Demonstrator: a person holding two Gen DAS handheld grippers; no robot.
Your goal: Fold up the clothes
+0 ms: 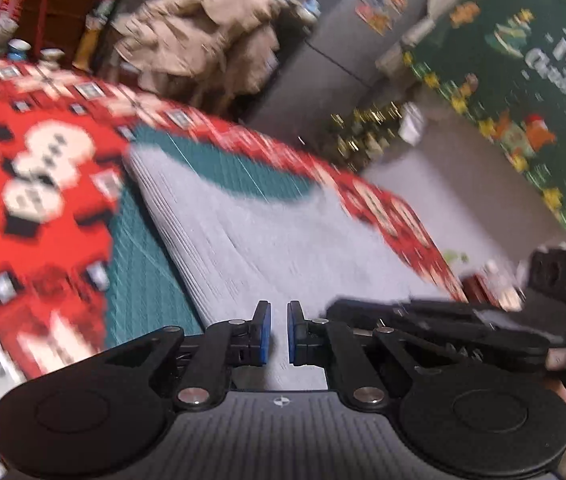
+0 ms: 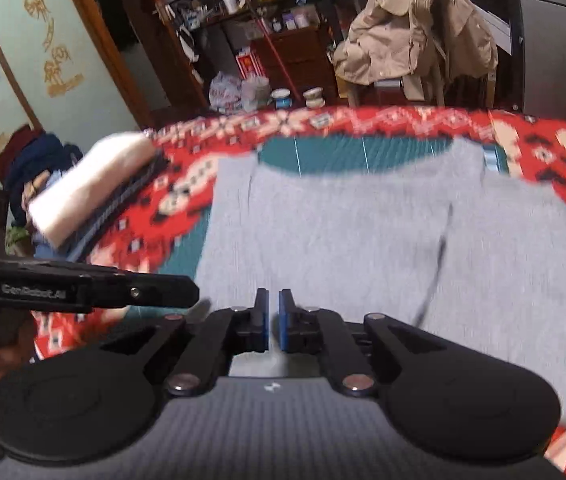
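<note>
A grey ribbed garment [image 1: 251, 232] lies flat on a teal mat [image 1: 143, 280] over a red patterned tablecloth [image 1: 43, 208]. My left gripper [image 1: 279, 308] is at the garment's near edge, its blue pads almost together with grey cloth showing between them. The right gripper [image 2: 273, 294] is at the same near edge of the garment [image 2: 343, 232], its pads also nearly together on grey cloth. Each gripper shows in the other's view, close beside it: the right one [image 1: 335, 308] and the left one [image 2: 193, 294]. A dark crease runs down the cloth right of centre.
A white folded cloth [image 2: 95, 184] rests on a dark board at the table's left. A beige coat [image 2: 415, 28] hangs over a chair behind the table. A green Christmas banner [image 1: 523, 80] and cluttered shelves [image 2: 267, 20] stand beyond.
</note>
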